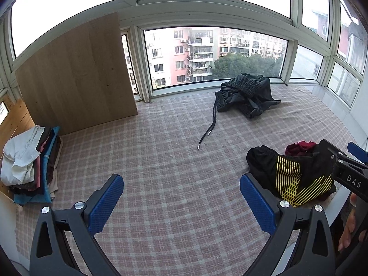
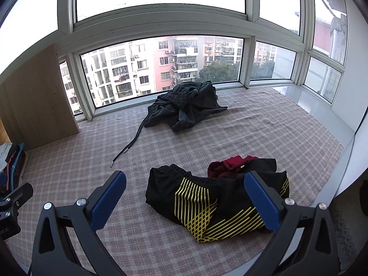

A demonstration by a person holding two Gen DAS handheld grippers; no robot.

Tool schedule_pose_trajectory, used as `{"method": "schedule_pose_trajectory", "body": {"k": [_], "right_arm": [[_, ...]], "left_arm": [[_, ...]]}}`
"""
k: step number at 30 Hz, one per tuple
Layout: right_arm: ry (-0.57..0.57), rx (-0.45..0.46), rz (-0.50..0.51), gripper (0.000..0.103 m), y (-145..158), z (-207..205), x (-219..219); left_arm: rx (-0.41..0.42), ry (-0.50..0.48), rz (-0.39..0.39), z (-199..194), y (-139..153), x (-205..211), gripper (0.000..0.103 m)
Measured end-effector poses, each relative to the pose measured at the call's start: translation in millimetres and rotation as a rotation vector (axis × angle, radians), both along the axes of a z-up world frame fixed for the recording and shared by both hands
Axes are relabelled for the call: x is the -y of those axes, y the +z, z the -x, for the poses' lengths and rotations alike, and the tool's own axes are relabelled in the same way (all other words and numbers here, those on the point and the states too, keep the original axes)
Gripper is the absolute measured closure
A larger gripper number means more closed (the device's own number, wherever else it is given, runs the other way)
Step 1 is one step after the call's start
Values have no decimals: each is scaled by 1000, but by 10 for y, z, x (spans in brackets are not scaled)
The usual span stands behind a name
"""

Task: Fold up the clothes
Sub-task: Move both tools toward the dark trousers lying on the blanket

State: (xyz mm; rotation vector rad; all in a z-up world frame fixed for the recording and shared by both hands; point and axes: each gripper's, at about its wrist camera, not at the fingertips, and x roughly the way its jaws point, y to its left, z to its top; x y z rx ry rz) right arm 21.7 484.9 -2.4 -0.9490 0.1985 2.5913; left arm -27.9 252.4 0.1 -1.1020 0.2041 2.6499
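Right wrist view: black shorts w/ yellow stripes (image 2: pixel 207 197) lie crumpled just ahead of right gripper (image 2: pixel 184 197), long axis left-right; left gripper (image 1: pixel 181 203) farther. Both spread wide, empty.

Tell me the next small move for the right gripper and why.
Probably ease the right gripper down and forward onto the black shorts with yellow stripes. Both grippers are open and hold nothing, and these shorts lie crumpled right between its fingers, nearest of the unfolded clothes. The dark garment by the window is farther off, and the left gripper hovers over bare checked cloth.
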Motion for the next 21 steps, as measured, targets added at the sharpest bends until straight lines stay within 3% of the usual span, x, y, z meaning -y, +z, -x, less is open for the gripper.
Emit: {"method": "schedule_pose_trajectory", "body": {"k": [12,21], "right_arm": [[1,-14,-27,0,26,33,-109],[17,-50,-150,0,175,464,-435]], "left_arm": [[-3,18,3,9,21,-162,1],[-39,13,8,183,141,-293,1]]}}
